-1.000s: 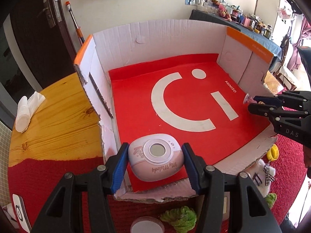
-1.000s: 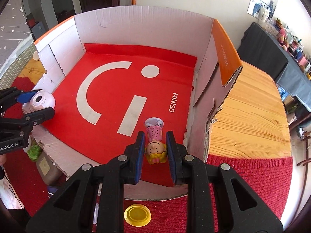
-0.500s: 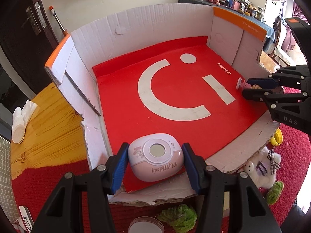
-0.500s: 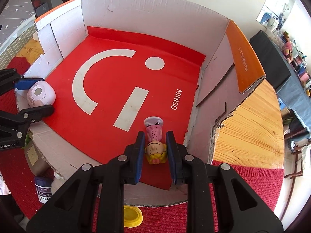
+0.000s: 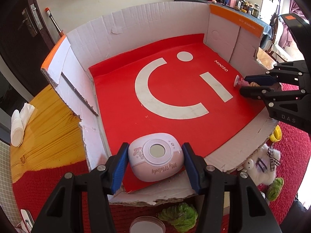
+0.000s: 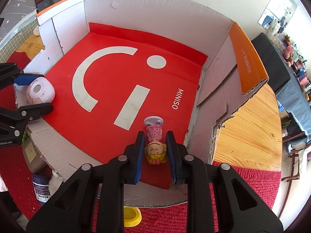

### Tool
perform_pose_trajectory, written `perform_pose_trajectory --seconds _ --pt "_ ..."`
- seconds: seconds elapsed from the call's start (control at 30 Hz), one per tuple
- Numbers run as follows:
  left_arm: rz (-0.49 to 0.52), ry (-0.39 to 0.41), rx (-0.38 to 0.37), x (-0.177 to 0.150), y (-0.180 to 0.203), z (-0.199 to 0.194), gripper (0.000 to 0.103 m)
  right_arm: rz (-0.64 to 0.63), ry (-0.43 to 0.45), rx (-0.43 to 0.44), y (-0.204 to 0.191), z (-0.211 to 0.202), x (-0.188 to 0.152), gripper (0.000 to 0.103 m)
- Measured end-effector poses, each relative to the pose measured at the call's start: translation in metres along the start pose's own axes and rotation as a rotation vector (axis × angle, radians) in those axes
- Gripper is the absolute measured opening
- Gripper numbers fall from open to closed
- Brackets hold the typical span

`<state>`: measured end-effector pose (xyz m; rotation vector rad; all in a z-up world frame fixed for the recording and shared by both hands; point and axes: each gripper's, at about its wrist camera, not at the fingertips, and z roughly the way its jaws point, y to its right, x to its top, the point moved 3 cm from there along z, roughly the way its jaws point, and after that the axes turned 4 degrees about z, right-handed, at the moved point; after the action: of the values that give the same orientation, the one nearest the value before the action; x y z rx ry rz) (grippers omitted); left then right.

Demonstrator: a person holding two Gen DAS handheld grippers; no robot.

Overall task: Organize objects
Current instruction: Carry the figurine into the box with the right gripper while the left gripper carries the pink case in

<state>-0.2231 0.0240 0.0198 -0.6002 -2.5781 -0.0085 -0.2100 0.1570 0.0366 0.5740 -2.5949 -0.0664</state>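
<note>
A low cardboard box (image 5: 155, 19) with a red liner lies on the table. My left gripper (image 5: 155, 155) is shut on a pink and white rounded gadget (image 5: 156, 160) at the box's near left corner. In the right wrist view that gadget (image 6: 39, 93) shows at far left with the left gripper (image 6: 33, 93) around it. My right gripper (image 6: 155, 141) is shut on a small figurine (image 6: 155, 147) with yellow hair, a pink dress and a white base, lying near the box wall (image 6: 155, 9) at the right front. From the left wrist view, the right gripper (image 5: 250, 85) and the figurine (image 5: 243, 82) show at the right.
The box sits on a round wooden table (image 5: 48, 126) partly covered by a red cloth (image 6: 243, 184). A rolled white tissue (image 5: 18, 124) lies at left. A yellow lid (image 6: 132, 216), a white plush toy (image 5: 258, 165), green fuzzy pieces (image 5: 178, 214) and a small bottle (image 6: 41, 186) lie outside the front edge.
Both wrist views have rolled a little, so the box looks turned in the frames. Each gripper keeps the same hold, and the gadget and figurine stay where they were in the box.
</note>
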Motion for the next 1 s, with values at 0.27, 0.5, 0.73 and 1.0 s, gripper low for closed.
perform_pose_trajectory --seconds 0.27,0.5,0.73,1.0 --pt "-0.002 0.000 -0.001 -0.0006 -0.0006 -0.0013 0.057 -0.003 -0.003 -0.001 0.0010 0.0008 0.0024 0.021" --pt "-0.006 0.001 -0.001 -0.0006 -0.0005 -0.0023 0.057 -0.002 -0.003 -0.005 0.0000 0.0016 0.0033 0.021" --pt "-0.008 0.000 -0.002 -0.0003 0.0004 -0.0035 0.057 0.000 -0.004 -0.003 0.0006 0.0019 0.0040 0.022" --pt "-0.017 -0.002 -0.005 0.0020 -0.0004 -0.0025 0.057 0.002 -0.005 0.006 0.0004 0.0013 0.0031 0.022"
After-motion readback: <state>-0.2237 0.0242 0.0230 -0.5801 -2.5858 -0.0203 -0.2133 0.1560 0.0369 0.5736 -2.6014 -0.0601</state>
